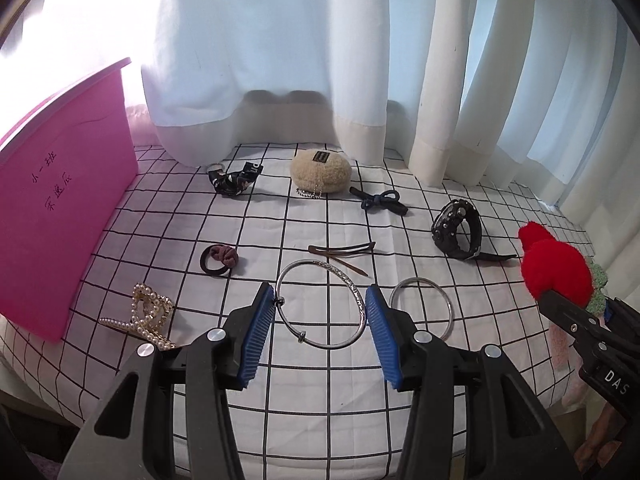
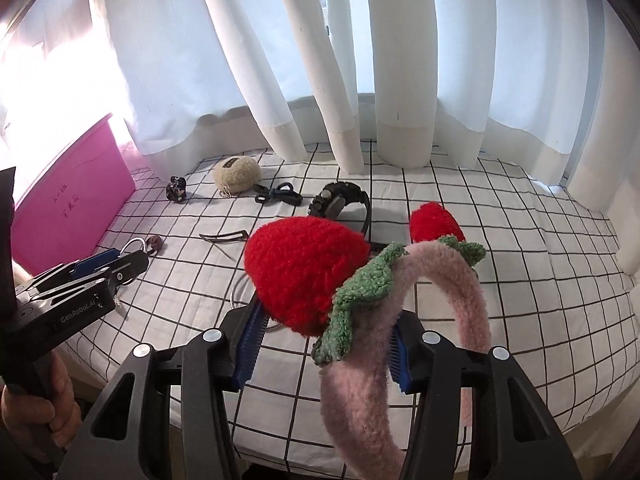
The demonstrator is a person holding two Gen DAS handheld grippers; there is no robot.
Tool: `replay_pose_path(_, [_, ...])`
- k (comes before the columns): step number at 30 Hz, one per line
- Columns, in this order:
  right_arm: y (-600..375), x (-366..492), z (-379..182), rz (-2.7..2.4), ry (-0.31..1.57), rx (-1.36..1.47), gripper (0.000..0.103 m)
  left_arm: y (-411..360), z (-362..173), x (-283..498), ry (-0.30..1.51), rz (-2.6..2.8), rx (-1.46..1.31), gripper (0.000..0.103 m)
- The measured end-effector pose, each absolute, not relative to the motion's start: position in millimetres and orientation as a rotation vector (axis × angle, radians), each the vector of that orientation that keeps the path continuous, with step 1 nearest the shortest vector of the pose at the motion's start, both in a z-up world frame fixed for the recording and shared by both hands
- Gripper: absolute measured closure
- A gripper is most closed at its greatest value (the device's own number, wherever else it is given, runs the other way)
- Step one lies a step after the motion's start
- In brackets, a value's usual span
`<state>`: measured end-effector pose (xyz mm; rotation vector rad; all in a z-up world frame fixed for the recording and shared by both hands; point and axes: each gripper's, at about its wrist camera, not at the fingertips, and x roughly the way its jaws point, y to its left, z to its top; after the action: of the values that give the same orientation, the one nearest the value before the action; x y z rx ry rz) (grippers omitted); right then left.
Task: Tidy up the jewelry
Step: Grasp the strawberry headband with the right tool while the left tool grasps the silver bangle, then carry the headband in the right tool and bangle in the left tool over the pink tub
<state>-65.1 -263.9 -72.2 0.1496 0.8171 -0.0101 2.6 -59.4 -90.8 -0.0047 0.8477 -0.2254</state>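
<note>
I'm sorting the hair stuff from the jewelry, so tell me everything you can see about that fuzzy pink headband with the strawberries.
The headband is a curved arch covered in fluffy pale pink plush. Two red fuzzy strawberries with green knitted leaves sit on top, the near one large in view, the far one smaller. It is lifted off the checked cloth, tilted, held by the right gripper, whose blue pads press its band below the near strawberry. Nothing else visibly touches it.

A white cloth (image 1: pixel 304 400) with black squares is being spread over the counter. White curtains (image 1: pixel 280 60) are being lit by the window behind them, their ends resting on the cloth. A pink box (image 1: pixel 60 208) with writing is being stood at the left.
</note>
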Motion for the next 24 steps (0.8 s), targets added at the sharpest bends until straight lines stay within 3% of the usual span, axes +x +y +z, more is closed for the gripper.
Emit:
replay_pose_path(15, [-225.5, -35.7, 5.5, 0.269, 0.654, 0.032, 0.053, -29.5, -9.1, -13.9, 0.717, -0.074, -0.102, 0.057])
replay_pose_path(24, [-154.3, 6.4, 59.1, 0.49, 0.551, -0.029, 0.053, 33.7, 48.5, -21.9, 0.607, 0.103, -0.178, 0.056])
